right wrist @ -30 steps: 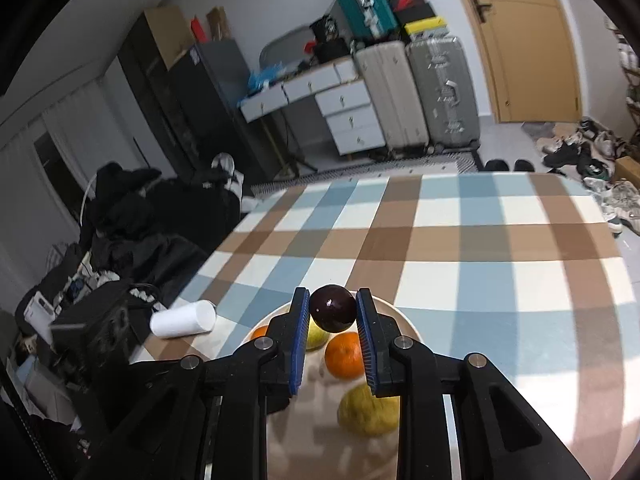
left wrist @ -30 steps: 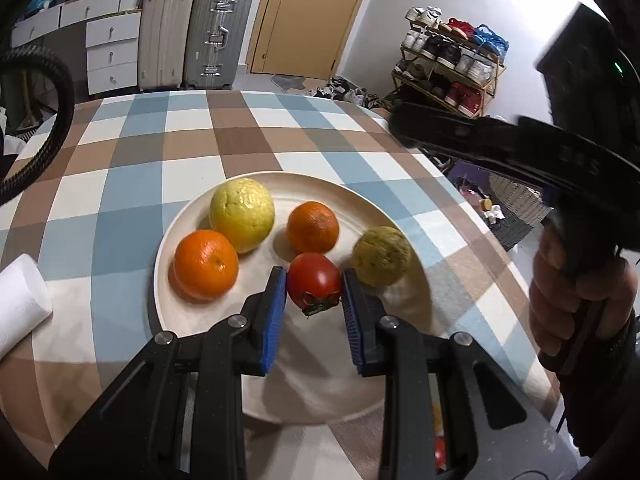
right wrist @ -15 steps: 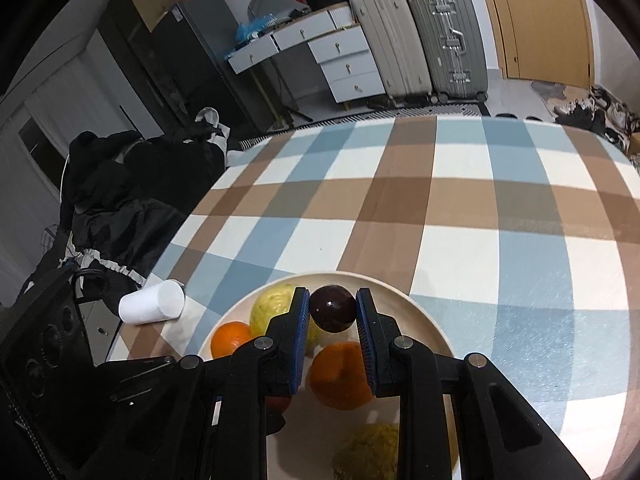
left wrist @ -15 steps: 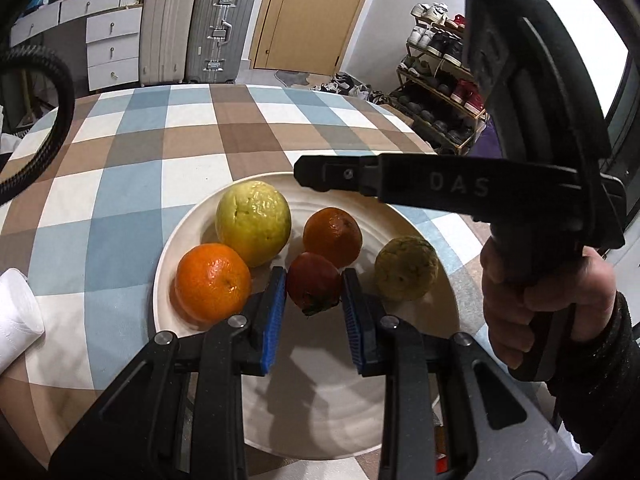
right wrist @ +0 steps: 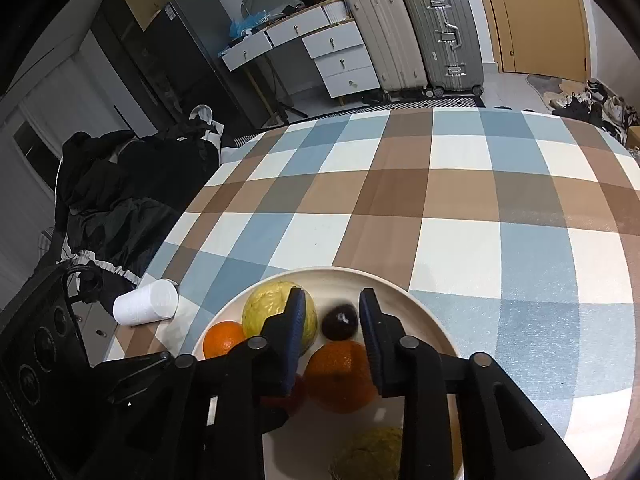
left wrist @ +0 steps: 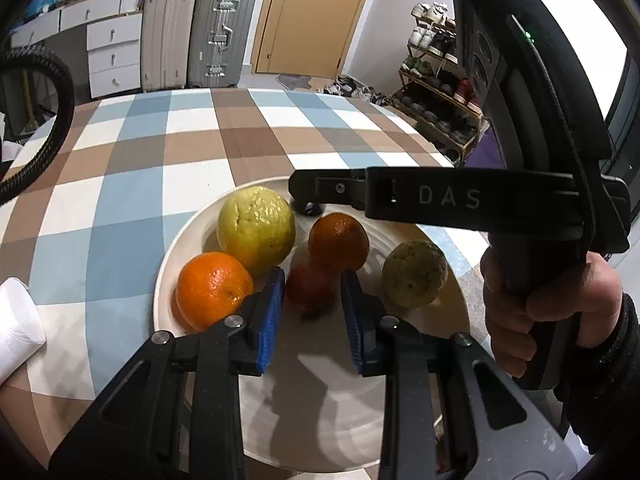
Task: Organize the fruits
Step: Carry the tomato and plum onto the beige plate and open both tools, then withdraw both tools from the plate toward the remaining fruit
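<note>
Taking the round cream ceramic plate (left wrist: 448, 320) on the blue, brown and white checked tablecloth (left wrist: 168, 148) as the landmark: off its left edge a white paper cup (right wrist: 146, 303) lies on its side.

On the plate's left part sits a bright orange (left wrist: 214, 289), and just behind it, touching, a large knobbly yellow-green citrus fruit (left wrist: 256, 233).

At the plate's middle the left gripper (left wrist: 313, 307) has its blue-padded jaws spread a little wider than the red tomato-like fruit (left wrist: 310, 288) between them; the fruit is blurred, and I cannot tell whether either pad touches it.

Behind the tomato sits a darker small orange (left wrist: 338, 241). Behind that, toward the plate's far rim, the right gripper (right wrist: 331, 316) hangs with its jaws apart on either side of a small dark purple round fruit (right wrist: 340, 322), glossy and plum-like, which appears to rest on the plate, free of both pads.

On the plate's right part lies a rough, dull yellow-green fruit (left wrist: 414, 273). Right of the plate, a hand (left wrist: 548, 308) in a dark sleeve grips the right gripper's handle.

As a judgement, the task looks nearly complete: six fruits are on the plate, both claws hold nothing, and no stray fruit is visible on the cloth. What seems left is pulling both grippers clear without nudging the fruits, which would roll easily.
</note>
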`<state>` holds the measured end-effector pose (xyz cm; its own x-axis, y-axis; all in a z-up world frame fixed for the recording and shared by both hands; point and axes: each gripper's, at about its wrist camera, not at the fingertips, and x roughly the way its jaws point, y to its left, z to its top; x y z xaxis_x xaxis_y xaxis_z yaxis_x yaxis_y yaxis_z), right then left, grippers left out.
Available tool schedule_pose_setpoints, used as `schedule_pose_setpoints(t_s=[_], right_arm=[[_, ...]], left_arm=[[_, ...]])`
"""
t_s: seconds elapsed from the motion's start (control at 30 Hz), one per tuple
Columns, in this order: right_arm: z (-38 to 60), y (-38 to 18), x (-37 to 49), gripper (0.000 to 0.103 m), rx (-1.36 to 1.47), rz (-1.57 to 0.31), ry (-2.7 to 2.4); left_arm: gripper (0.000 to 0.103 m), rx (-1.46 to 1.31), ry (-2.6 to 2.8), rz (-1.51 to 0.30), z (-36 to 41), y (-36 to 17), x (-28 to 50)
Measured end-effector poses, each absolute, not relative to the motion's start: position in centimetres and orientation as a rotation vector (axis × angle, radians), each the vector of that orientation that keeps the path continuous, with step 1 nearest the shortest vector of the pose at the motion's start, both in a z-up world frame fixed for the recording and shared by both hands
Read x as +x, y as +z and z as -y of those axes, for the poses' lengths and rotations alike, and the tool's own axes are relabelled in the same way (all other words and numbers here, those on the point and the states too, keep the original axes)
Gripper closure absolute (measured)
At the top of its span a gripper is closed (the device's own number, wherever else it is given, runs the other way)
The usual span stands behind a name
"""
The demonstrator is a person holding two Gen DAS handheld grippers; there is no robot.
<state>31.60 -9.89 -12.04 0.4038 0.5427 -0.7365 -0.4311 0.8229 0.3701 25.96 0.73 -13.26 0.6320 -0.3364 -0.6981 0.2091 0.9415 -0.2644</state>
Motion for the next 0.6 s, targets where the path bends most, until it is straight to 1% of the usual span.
schedule_pose_setpoints(t_s=[0.07,0.17,0.23,0.3,0.37,0.43,0.53,0.57,0.6], right_arm=[[10.0,-11.8,31.5,0.068,0.128,-0.973,0.618],[10.4,-11.0,30.8,0.068,0.133,-0.951,0.621],[10.8,-10.2,30.3,0.066,0.135,-0.928,0.615],[11.3,-9.2,29.4,0.058,0.142,-0.901,0.614],[11.9,-8.1,28.3,0.053,0.148,-0.870,0.612],[12.4,-7.1,27.2,0.053,0.148,-0.844,0.606],[13.2,-5.6,25.2,0.050,0.147,-0.805,0.596],[13.5,-5.1,24.5,0.046,0.148,-0.791,0.594],[13.8,-4.6,23.7,0.039,0.152,-0.775,0.592]], left_arm=[[0.077,-0.164,-0.309,-0.830,-0.8,-13.1,26.0],[0.074,-0.168,-0.298,-0.831,-0.9,-12.9,25.9],[0.071,-0.163,-0.294,-0.824,-0.9,-12.5,25.6],[0.065,-0.157,-0.290,-0.812,-0.8,-12.0,25.1],[0.062,-0.153,-0.285,-0.801,-0.8,-11.3,24.4],[0.061,-0.149,-0.282,-0.796,-0.7,-10.8,23.8],[0.057,-0.140,-0.274,-0.781,-0.5,-9.6,22.6],[0.054,-0.139,-0.272,-0.775,-0.5,-9.3,22.1],[0.052,-0.136,-0.268,-0.765,-0.5,-8.7,21.4]])
